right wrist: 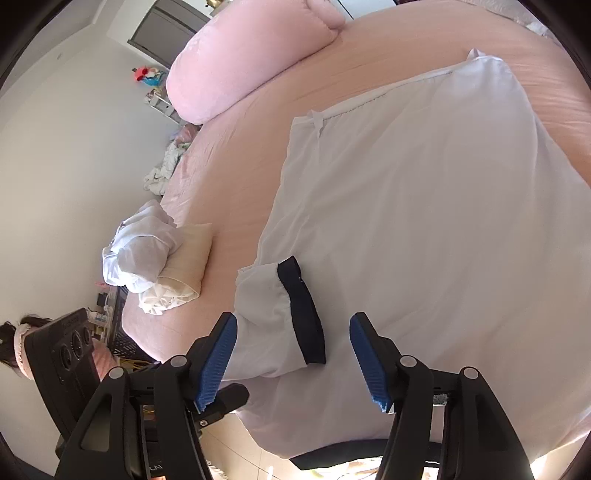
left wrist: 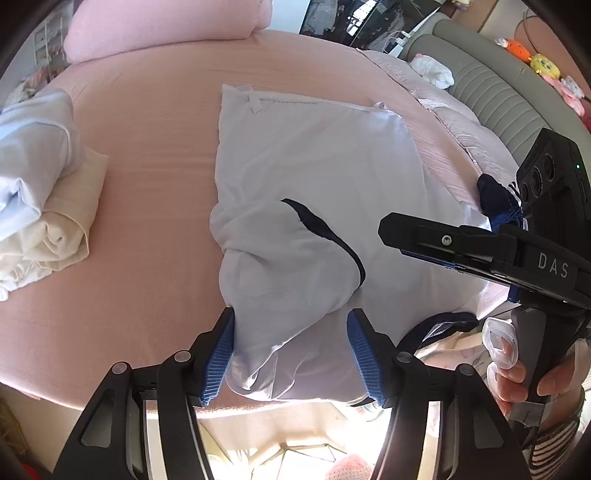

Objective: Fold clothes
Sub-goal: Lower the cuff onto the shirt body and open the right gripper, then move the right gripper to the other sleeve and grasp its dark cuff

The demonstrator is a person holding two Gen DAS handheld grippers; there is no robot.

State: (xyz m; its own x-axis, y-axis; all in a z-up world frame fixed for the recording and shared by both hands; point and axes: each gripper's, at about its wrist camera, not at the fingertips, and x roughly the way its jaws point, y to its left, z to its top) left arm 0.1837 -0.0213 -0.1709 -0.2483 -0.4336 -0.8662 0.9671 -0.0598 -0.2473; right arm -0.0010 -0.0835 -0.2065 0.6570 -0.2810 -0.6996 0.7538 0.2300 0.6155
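Pink bedding [left wrist: 147, 155] fills both views, with a pink pillow [left wrist: 159, 29] at the upper left of the left wrist frame and a heap of pale clothes [left wrist: 40, 192] at its left edge, well apart from the work. Across the centre of the bed lies the white garment [left wrist: 314, 155], spread fairly flat, its hem toward the top of the frame and its body running down to the near bed edge. It appears thin, light and limp; it should crease readily and slide on the sheet, so a pinch on a doubled edge or seam is judged safer than on a single layer. One sleeve [left wrist: 295, 258], edged by a dark cuff [right wrist: 303, 314], is folded inward over the body and sits at lower centre in both views. The left gripper [left wrist: 291, 354] stands released, its jaws apart with the sleeve end between them; whether the left pad merely brushes the cloth cannot be told. The right gripper [right wrist: 291, 358] is likewise released, jaws apart astride the cuff, nothing pinched. A hand [left wrist: 517, 376] holds the right gripper's handle at lower right of the left wrist frame.
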